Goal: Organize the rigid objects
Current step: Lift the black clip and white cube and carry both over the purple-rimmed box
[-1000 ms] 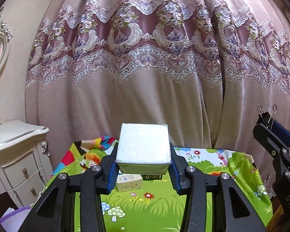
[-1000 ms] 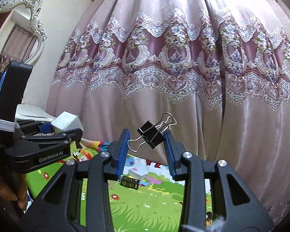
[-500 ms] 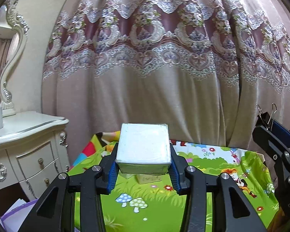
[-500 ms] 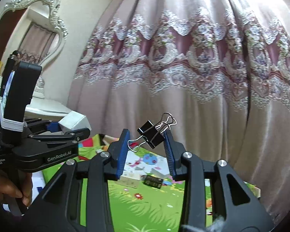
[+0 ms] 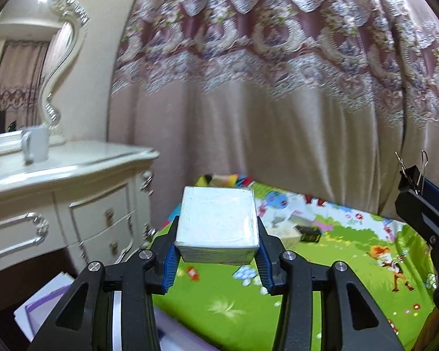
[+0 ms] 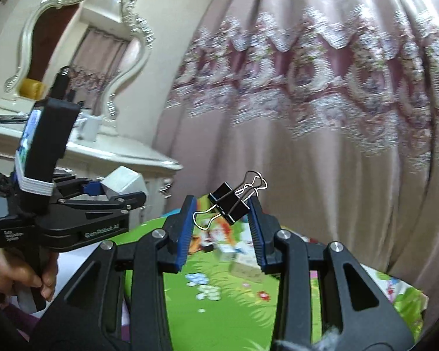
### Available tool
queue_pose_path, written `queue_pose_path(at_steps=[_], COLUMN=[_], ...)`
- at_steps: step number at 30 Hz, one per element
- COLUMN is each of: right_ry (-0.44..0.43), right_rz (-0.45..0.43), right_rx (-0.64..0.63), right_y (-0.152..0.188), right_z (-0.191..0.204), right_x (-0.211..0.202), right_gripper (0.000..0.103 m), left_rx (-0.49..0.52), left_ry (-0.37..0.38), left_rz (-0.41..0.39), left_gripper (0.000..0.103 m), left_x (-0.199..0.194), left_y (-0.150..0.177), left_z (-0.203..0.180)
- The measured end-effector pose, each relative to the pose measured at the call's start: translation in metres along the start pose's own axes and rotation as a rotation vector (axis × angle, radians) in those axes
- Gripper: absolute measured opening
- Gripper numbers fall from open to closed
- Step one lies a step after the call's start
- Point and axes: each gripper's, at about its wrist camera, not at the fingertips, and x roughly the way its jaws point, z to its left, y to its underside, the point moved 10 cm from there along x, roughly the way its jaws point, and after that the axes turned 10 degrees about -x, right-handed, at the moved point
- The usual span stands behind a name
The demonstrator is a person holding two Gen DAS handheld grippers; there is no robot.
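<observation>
Pink curtain (image 5: 278, 102) behind, green mat (image 5: 351, 263) below, dresser (image 5: 58, 199) left. Left gripper (image 5: 216, 244) clamps white box (image 5: 218, 229) in air; right gripper (image 6: 222, 219) pinches binder clip (image 6: 229, 204). Small boxes (image 5: 295, 228) on the mat remain. Likely mid-task: two items carried, neither placed.

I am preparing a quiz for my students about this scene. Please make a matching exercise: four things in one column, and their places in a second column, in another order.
Things:
1. white box
2. binder clip
3. white mug
4. small dark box

Places:
a. on the white dresser
b. lying on the green cartoon mat
c. in the right gripper
d. in the left gripper

Pairs: 1-d, 2-c, 3-a, 4-b
</observation>
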Motion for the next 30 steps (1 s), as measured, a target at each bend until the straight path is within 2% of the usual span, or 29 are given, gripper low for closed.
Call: queue_pose_path(at_steps=[7, 11, 16, 20, 24, 30], right_ry=[-0.233, -0.375, -0.535, -0.671, -0.754, -0.799], right_rz=[0.074, 0.147, 0.255, 0.391, 0.499, 0.562], right_rx=[0.014, 0.019, 0.002, -0.016, -0.051, -0.086], right_y=[0.005, 0.015, 0.038, 0.073, 0.107, 0.132], right_z=[0.059, 0.097, 0.146, 0.191, 0.227, 0.255], right_x=[0.029, 0.048, 0.068, 0.081, 0.090, 0.094], right_gripper=[0.040, 0.040, 0.040, 0.040, 0.040, 0.040], left_rx=[-0.064, -0.114, -0.188, -0.245, -0.292, -0.313], left_ry=[-0.105, -0.198, -0.310, -0.346, -0.362, -0.379], left_rz=[0.113, 0.186, 0.337, 0.468, 0.549, 0.583], left_gripper=[0.046, 0.046, 0.046, 0.046, 0.046, 0.046], left_x=[0.008, 0.009, 0.018, 0.025, 0.032, 0.031], left_y=[0.034, 0.060, 0.101, 0.134, 0.155, 0.170], left_z=[0.064, 0.112, 0.169, 0.197, 0.210, 0.222])
